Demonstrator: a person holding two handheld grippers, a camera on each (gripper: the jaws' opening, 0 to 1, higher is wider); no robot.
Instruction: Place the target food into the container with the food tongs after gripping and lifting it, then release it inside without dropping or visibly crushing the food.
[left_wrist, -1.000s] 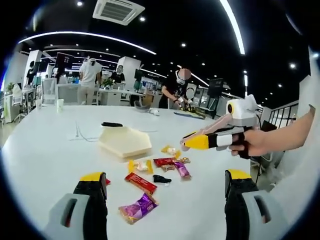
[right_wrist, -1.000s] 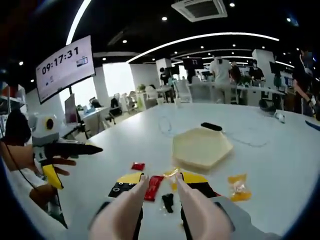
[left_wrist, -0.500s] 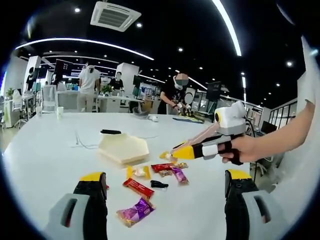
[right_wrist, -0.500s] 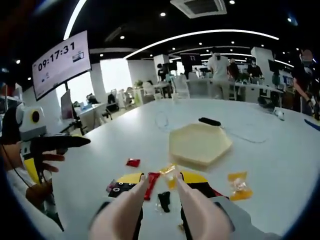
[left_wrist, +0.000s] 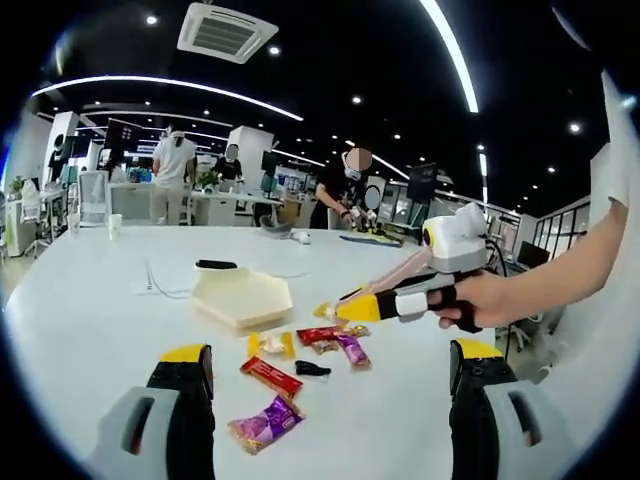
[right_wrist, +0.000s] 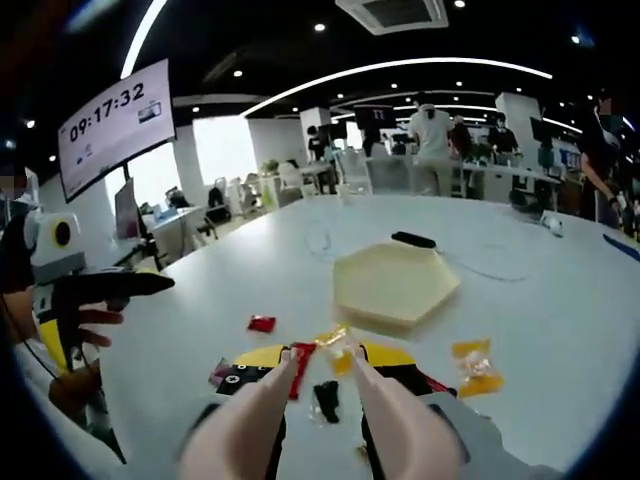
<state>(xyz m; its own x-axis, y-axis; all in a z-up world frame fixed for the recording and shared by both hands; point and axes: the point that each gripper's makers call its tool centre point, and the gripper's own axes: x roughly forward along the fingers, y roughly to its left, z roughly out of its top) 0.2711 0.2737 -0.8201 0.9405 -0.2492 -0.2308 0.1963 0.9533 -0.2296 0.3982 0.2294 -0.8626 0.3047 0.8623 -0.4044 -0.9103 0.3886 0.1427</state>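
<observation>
Several wrapped sweets lie on the white table (left_wrist: 90, 320) in front of a pale hexagonal container (left_wrist: 242, 297) (right_wrist: 394, 285). Among them are a yellow sweet (left_wrist: 268, 345) (right_wrist: 335, 343), a red bar (left_wrist: 270, 375) (right_wrist: 300, 365), a small black piece (left_wrist: 312, 369) (right_wrist: 325, 400) and a purple pack (left_wrist: 262, 425). My right gripper (right_wrist: 325, 358) (left_wrist: 328, 312), fitted with beige tongs, hovers open just above the sweets and holds nothing. The red bar, black piece and yellow sweet show between its jaws. My left gripper (left_wrist: 330, 385) (right_wrist: 110, 300) stands wide open and apart from the pile.
An orange sweet (right_wrist: 475, 365) and a small red one (right_wrist: 261, 323) lie at the edges of the pile. A black object (left_wrist: 216, 265) and a thin cable (left_wrist: 160, 285) rest beyond the container. People stand at desks far behind.
In the left gripper view, the right gripper has moved left and lower, closer over the sweets. The sweets and container have stayed put. Both grippers are still open.
</observation>
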